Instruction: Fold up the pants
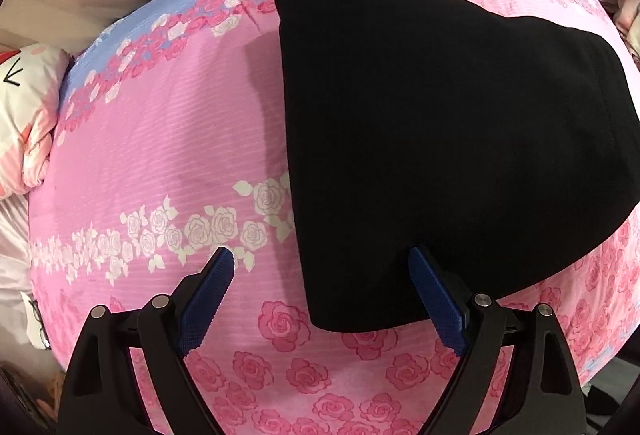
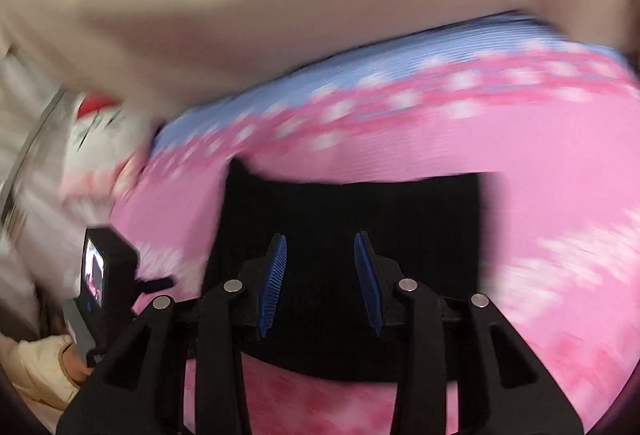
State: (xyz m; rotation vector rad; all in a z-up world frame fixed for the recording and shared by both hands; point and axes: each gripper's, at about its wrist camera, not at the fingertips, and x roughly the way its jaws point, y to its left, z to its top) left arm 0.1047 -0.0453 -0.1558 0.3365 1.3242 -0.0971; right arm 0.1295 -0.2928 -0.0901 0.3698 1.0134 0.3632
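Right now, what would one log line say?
pants: folded, on bedspread | left tongs: open | right tongs: open, blurred

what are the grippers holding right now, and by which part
Nothing. The left gripper and right gripper are both open above the folded black pants, gripping no fabric.

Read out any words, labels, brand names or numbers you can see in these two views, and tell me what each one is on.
No readable text in either view.
Black pants: no tag or logo showing.
Rose-print bedsheet: pattern only.
White cushion: black drawn lines, not letters.
Small screen on the other claw's handle: too blurred to read.
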